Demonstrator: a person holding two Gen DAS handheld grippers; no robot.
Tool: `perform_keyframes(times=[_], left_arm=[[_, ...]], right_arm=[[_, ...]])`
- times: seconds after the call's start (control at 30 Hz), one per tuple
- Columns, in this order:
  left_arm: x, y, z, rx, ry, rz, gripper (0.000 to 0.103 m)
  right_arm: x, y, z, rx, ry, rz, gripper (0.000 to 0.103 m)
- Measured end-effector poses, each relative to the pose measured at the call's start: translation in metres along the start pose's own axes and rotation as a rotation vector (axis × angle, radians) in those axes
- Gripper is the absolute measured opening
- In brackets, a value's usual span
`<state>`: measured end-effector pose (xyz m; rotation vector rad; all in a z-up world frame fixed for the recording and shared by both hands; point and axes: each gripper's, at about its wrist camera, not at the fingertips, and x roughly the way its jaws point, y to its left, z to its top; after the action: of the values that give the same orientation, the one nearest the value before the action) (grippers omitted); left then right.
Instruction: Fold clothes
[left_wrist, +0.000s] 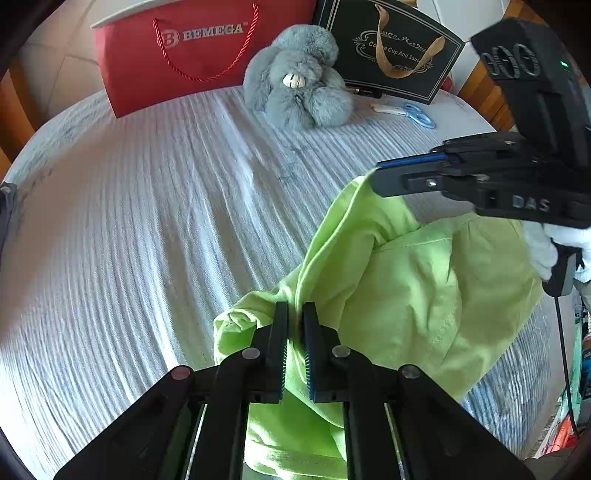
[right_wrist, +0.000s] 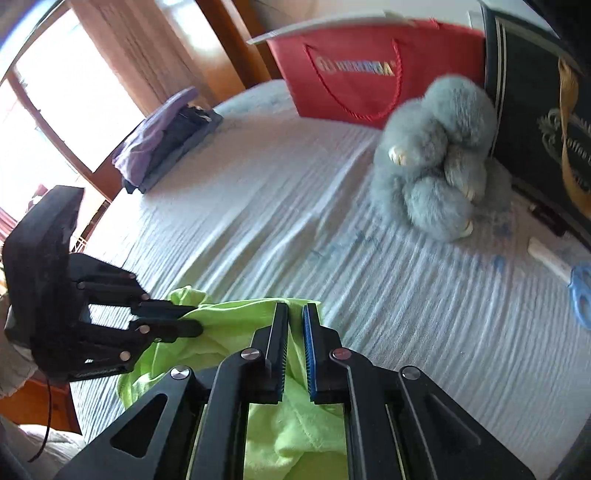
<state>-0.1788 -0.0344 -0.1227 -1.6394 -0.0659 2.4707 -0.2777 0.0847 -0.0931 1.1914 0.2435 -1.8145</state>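
Note:
A lime-green garment (left_wrist: 399, 280) hangs bunched between both grippers above a table under a white ribbed cloth (left_wrist: 147, 206). My left gripper (left_wrist: 295, 308) is shut on a fold of the garment's edge. My right gripper (right_wrist: 295, 310) is shut on another part of the garment (right_wrist: 236, 321). The right gripper also shows in the left wrist view (left_wrist: 380, 177), holding the cloth's upper corner. The left gripper shows in the right wrist view (right_wrist: 192, 317), clamped on the green fabric at the left.
A red BEMEGA bag (left_wrist: 192, 55), a grey plush toy (left_wrist: 299, 77) and a black gift bag (left_wrist: 395, 48) stand at the back. Blue scissors (left_wrist: 419, 114) lie beside them. Folded purple and dark clothes (right_wrist: 166, 136) sit at the far left edge.

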Motion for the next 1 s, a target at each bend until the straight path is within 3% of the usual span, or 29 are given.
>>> perform_keyframes(times=[0.1,0.2,0.3,0.4,0.47,0.5,0.53,0.6,0.7,0.8,1.0], left_arm=[[-0.013,-0.011,-0.011,0.063,-0.041,0.047,0.006],[-0.020,-0.024,-0.030,0.132,-0.045,0.064,0.007],[-0.014,-0.028,-0.050,0.159,0.007,0.046,0.018],[-0.020,-0.016,-0.058,0.092,0.012,-0.010,0.021],[-0.031,-0.011,-0.054,0.046,-0.020,-0.025,0.023],[-0.036,-0.008,-0.052,0.023,-0.036,-0.032,0.023],[-0.038,-0.007,-0.048,0.012,-0.053,-0.027,0.026],[-0.044,-0.004,-0.040,-0.010,-0.088,-0.016,0.033],[-0.038,-0.003,-0.032,-0.035,-0.096,-0.014,0.035],[-0.022,-0.007,-0.035,-0.034,-0.065,-0.017,0.035],[-0.006,-0.005,-0.047,-0.053,-0.034,-0.017,0.035]], right_arm=[[-0.033,0.028,-0.024,-0.101,-0.020,0.018,0.008],[-0.041,0.041,-0.064,-0.114,0.058,-0.005,0.008],[-0.043,0.028,-0.103,-0.015,0.129,-0.040,0.011],[-0.058,0.013,-0.119,0.115,0.079,-0.056,0.011],[-0.071,0.013,-0.116,0.171,0.016,-0.067,0.013],[-0.074,0.016,-0.112,0.189,-0.011,-0.083,0.021],[-0.078,0.019,-0.109,0.207,-0.038,-0.100,0.036],[-0.082,0.024,-0.101,0.243,-0.084,-0.125,0.052],[-0.073,0.026,-0.086,0.277,-0.118,-0.147,0.052],[-0.059,0.025,-0.073,0.320,-0.134,-0.158,0.045],[-0.024,0.032,-0.053,0.280,-0.083,-0.221,0.044]])
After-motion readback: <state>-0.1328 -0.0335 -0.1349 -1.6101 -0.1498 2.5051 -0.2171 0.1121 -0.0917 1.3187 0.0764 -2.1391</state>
